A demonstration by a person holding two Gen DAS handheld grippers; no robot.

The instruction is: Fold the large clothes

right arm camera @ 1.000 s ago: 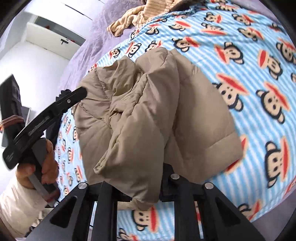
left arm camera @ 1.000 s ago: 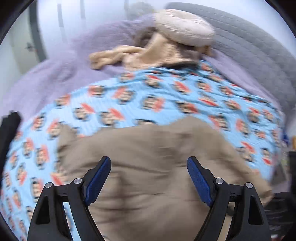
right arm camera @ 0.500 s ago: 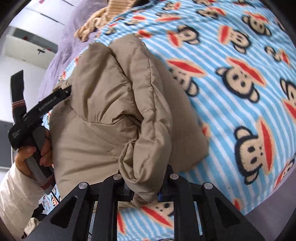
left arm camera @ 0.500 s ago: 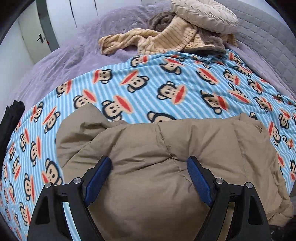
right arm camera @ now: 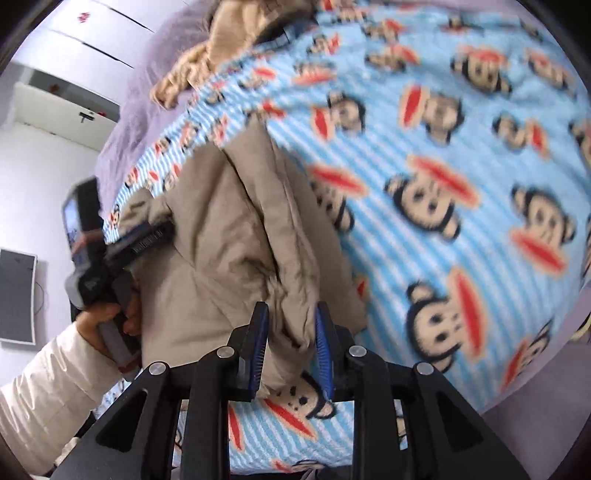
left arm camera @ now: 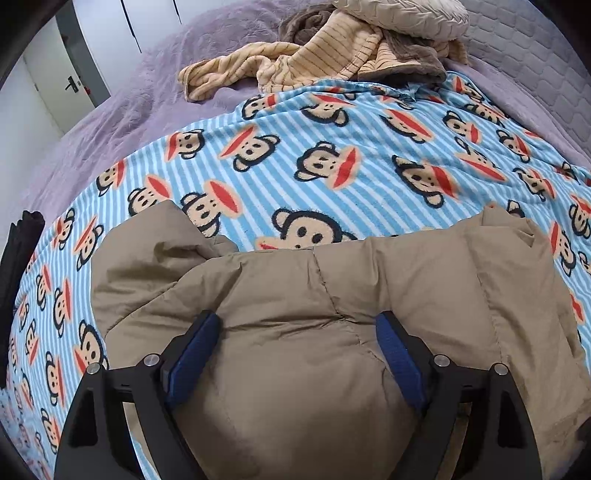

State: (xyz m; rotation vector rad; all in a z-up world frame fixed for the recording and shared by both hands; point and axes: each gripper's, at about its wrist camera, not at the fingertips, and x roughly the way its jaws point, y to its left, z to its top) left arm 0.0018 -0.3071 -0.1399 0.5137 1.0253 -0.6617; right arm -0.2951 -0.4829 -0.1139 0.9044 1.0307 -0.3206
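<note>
Since half a second ago the right tool has let its blue pads part: they were clamped on a fold of the jacket and now stand a little apart, the fold lying loosely between them; whether they touch it cannot be told, as the right wrist view is blurred. One tan padded jacket lies bunched on the bed, on the single monkey-print blanket, at the blanket's 6 o'clock edge. In the left wrist view its long axis runs from 9 to 3 o'clock, with a loose flap at 10 o'clock. The left tool is spread wide over the jacket's middle, gripping nothing. In the right wrist view the jacket stretches from 6 toward 11 o'clock, and at 9 o'clock a hand in a white sleeve holds the left tool's handle. Beyond the blanket, at 12 o'clock, lie one striped beige garment, one brown one and one cream cushion on the purple bedspread
</note>
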